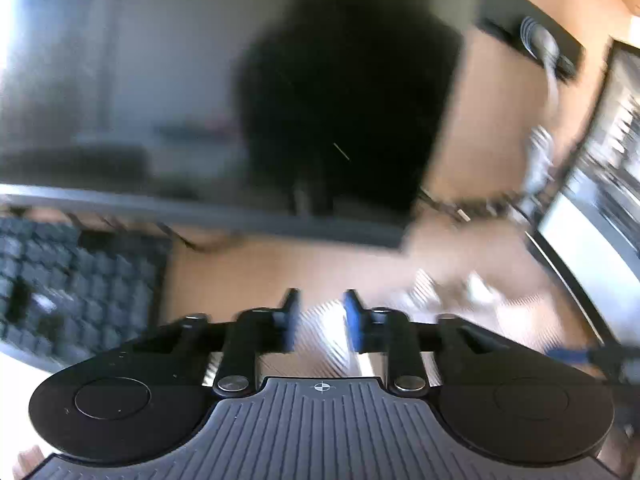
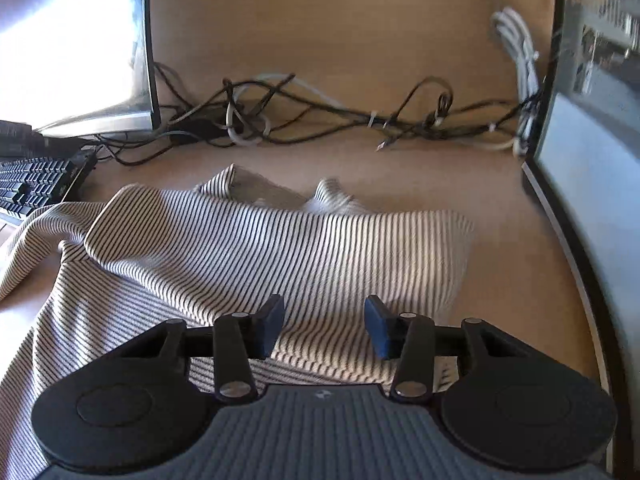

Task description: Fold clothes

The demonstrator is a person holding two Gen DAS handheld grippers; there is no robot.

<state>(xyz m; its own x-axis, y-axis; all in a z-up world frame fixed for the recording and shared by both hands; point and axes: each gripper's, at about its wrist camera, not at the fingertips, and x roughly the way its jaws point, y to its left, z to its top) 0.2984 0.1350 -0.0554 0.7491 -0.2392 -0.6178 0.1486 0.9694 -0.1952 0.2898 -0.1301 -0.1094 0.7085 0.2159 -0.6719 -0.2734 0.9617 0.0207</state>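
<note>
The right claw [image 2: 324, 328] is hovering with its jaws spread wide and nothing between them, just above the striped shirt [image 2: 248, 248], which is lying rumpled on the tan worktop [image 2: 500, 280]. The left claw [image 1: 320, 320] is showing a narrower gap, with striped cloth visible in it; blur makes any grip impossible to tell. Farther back, a keyboard [image 2: 36, 184] is sitting at left, tangled cables [image 2: 320, 116] are running along the back, and a monitor [image 1: 200, 100] is standing behind.
</note>
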